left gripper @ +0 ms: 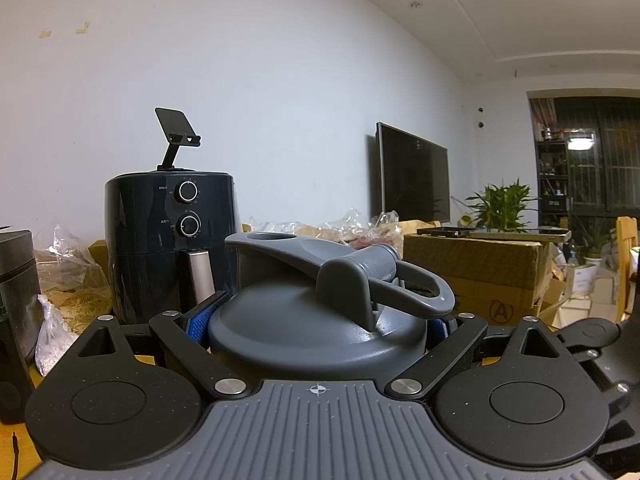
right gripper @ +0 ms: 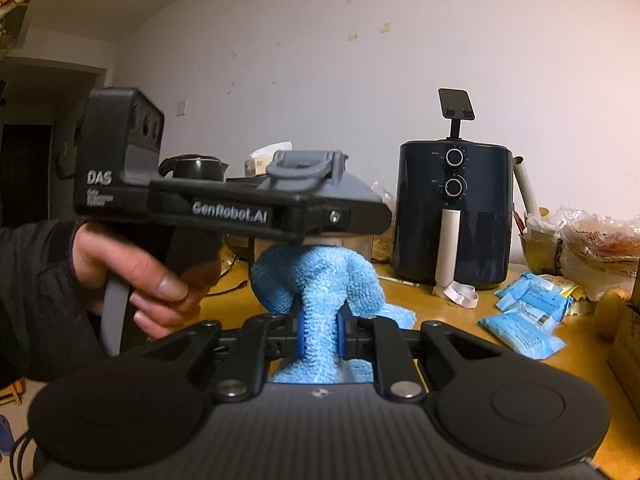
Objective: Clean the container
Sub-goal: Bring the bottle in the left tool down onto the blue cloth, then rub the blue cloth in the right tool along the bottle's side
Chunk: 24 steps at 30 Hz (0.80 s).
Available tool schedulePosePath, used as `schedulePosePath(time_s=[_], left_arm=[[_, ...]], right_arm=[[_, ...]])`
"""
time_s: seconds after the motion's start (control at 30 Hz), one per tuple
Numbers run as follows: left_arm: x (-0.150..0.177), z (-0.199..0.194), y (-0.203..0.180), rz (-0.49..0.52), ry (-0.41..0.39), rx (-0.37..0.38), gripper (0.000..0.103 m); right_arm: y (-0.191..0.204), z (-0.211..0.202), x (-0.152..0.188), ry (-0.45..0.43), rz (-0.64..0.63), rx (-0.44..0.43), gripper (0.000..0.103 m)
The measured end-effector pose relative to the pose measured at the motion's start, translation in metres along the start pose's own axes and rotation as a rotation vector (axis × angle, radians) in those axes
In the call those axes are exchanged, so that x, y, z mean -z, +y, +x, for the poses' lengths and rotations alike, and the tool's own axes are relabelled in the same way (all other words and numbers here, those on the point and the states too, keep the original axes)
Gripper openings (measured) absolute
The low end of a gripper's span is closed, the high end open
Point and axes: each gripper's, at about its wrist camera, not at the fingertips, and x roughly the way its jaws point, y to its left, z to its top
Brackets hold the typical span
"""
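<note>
Grey-lidded, rigid steel container sits clamped in left hand-held gripper; right hand-held gripper pinches soft blue microfibre cloth just beside it.

The left wrist camera sits just behind its own gripper, looking almost level across the grey container lid, which fills the near foreground. It faces the white wall, with the dark air fryer at left and a television farther off at right, near a cardboard box.

The right wrist camera looks forward along the right gripper, also nearly level, low over the wooden table. It sees the left gripper's body from the side, close by, at left. Both views share the air fryer, the phone stand on top of it, the lid and the same wall.
</note>
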Motion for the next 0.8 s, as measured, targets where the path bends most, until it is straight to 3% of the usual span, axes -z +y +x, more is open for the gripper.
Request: schedulePosePath(time_s=[0.53,0.8], left_arm=[[0.0,-0.001,0.0,0.004,0.004,-0.001,0.095],[-0.001,-0.001,0.002,0.003,0.006,0.0,0.095]], right_arm=[[-0.005,-0.002,-0.011,-0.019,-0.02,0.005,0.01],[-0.006,0.002,-0.011,0.032,-0.042,-0.013,0.009]])
